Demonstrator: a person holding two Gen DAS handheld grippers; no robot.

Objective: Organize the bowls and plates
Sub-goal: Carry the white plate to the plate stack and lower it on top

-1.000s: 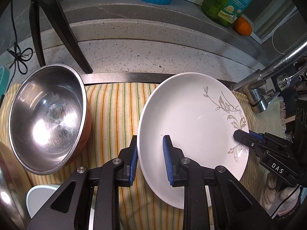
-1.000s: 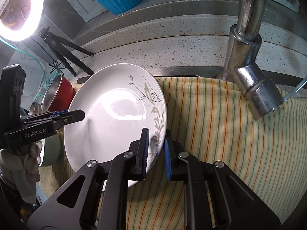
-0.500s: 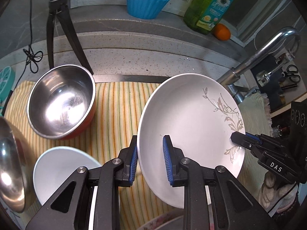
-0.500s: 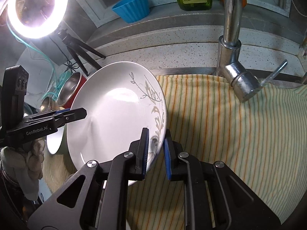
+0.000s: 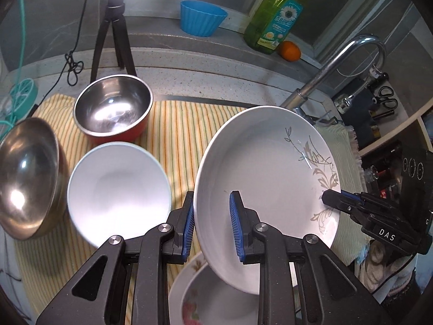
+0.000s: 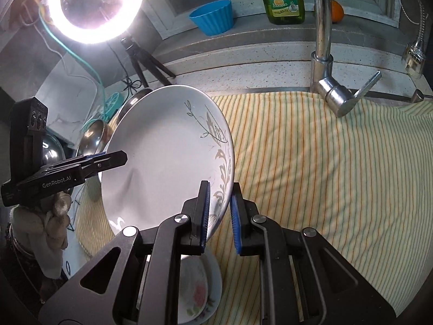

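Directly beneath my left gripper and right gripper (both clamped on the white plate) lies the floral plate.

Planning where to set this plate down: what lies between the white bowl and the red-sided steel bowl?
Nothing: in the left wrist view the white bowl sits right against the red-sided steel bowl; only striped cloth shows beside them.

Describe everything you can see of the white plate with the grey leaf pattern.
The white plate looks like glossy ceramic, round and shallow, with a grey leaf sprig along one side. It is held tilted above the striped cloth and a flowered plate. The left gripper and right gripper clamp opposite rim edges.
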